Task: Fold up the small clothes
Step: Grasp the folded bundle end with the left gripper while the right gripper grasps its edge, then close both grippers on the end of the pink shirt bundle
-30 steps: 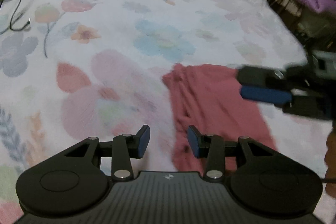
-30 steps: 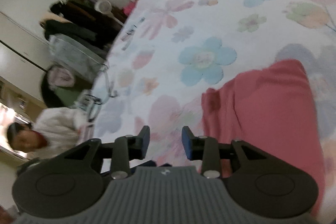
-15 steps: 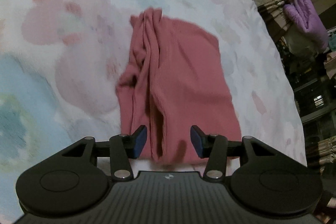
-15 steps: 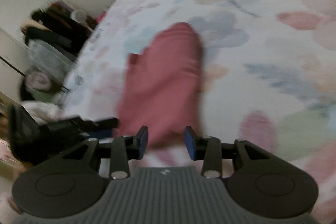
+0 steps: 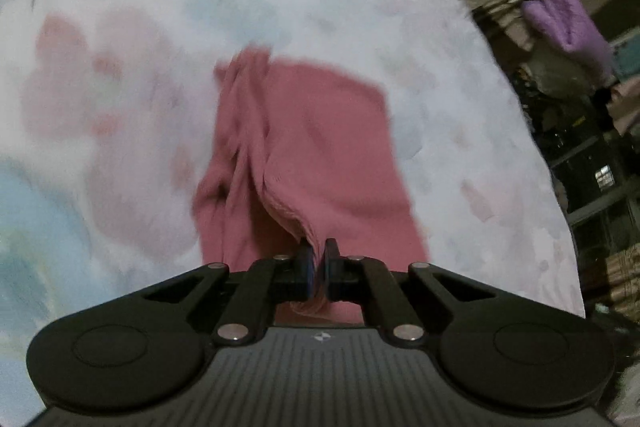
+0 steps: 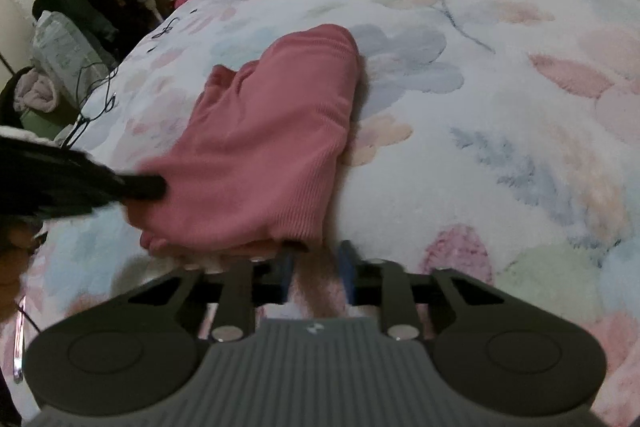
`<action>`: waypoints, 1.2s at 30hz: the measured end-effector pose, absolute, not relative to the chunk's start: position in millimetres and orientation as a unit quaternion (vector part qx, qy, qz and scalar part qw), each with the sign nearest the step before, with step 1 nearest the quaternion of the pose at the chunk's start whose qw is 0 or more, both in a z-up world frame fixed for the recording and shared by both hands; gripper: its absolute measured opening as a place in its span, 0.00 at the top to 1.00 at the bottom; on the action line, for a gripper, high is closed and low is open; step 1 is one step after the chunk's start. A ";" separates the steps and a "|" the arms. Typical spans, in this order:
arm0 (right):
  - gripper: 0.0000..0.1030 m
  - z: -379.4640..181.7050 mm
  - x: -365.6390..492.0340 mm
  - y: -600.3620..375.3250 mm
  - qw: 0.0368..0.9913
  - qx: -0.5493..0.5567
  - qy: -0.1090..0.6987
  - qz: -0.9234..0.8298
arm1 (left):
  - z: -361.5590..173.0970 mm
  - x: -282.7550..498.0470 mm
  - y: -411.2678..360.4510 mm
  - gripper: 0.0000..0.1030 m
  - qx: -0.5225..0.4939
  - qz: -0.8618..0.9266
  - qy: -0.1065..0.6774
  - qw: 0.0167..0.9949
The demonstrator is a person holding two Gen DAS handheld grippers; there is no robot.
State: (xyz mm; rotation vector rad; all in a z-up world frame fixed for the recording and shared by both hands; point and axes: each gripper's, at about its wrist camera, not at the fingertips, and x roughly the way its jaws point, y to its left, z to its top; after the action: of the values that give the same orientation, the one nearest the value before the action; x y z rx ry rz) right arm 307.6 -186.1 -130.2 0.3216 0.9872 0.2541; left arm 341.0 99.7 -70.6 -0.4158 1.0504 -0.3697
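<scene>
A small pink ribbed garment (image 5: pixel 312 143) lies on the floral bedspread (image 5: pixel 120 27). My left gripper (image 5: pixel 316 263) is shut on the garment's near hem, which is pinched between the blue pads and lifted into a ridge. In the right wrist view the same garment (image 6: pixel 264 139) lies ahead, with my left gripper (image 6: pixel 152 187) at its left edge. My right gripper (image 6: pixel 316 267) is open at the garment's near right corner, and its jaws stand a little apart around the corner edge.
The bedspread (image 6: pixel 500 107) stretches far beyond the garment. A black cable (image 6: pixel 92 99) lies near the bed's far left edge. Cluttered shelves and a purple cloth (image 5: pixel 560 23) stand past the bed's right edge. Dark clothes and a bag (image 6: pixel 64 47) sit beside the bed.
My left gripper has closed on the garment's near hem and raised it. My right gripper has moved up to the garment's near right corner, and its jaws have narrowed a little.
</scene>
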 end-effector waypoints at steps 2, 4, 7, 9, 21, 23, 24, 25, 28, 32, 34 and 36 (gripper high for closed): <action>1.00 -123.1 306.7 -187.8 0.863 0.162 0.461 0.127 | -48.6 341.3 100.8 0.96 -0.162 -0.171 0.489 0.840; 1.00 -115.5 303.9 -188.0 0.865 0.166 0.453 0.139 | -48.1 341.6 103.4 0.96 -0.138 -0.162 0.499 0.840; 1.00 -116.6 302.1 -178.0 0.863 0.144 0.464 0.142 | -87.4 344.0 112.0 0.96 -0.134 -0.130 0.536 0.823; 1.00 -126.1 301.5 -171.3 0.858 0.133 0.476 0.139 | -119.4 343.7 116.1 0.96 -0.158 -0.119 0.553 0.809; 0.99 -126.1 296.6 -177.1 0.854 0.118 0.494 0.114 | -112.9 323.3 129.7 0.64 -0.160 -0.115 0.542 0.817; 0.97 -120.0 292.8 -183.5 0.856 0.130 0.488 0.113 | -96.3 321.3 131.1 0.58 -0.151 -0.116 0.520 0.833; 0.97 -116.3 291.5 -186.9 0.858 0.135 0.483 0.114 | -92.7 325.9 130.4 0.54 -0.150 -0.117 0.510 0.839; 0.95 -113.1 291.8 -190.4 0.859 0.141 0.479 0.112 | -86.9 328.4 130.3 0.47 -0.152 -0.119 0.500 0.844; 0.76 -106.8 297.2 -201.9 0.861 0.173 0.468 0.103 | -72.1 337.7 129.1 0.41 -0.167 -0.121 0.467 0.860; 0.62 -99.9 306.0 -210.5 0.867 0.192 0.448 0.097 | -73.0 357.5 126.2 0.26 -0.203 -0.112 0.435 0.870; 0.53 -99.5 313.4 -213.6 0.868 0.204 0.442 0.101 | -80.3 370.4 123.9 0.25 -0.203 -0.108 0.437 0.870; 0.51 -101.5 323.2 -217.4 0.865 0.220 0.439 0.101 | -87.7 381.2 124.5 0.25 -0.205 -0.103 0.441 0.868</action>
State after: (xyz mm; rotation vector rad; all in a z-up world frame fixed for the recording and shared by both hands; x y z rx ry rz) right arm 323.2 -217.4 -101.5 0.4610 0.9204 0.2108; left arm 381.2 124.5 -87.7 -0.4281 0.9223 -0.2150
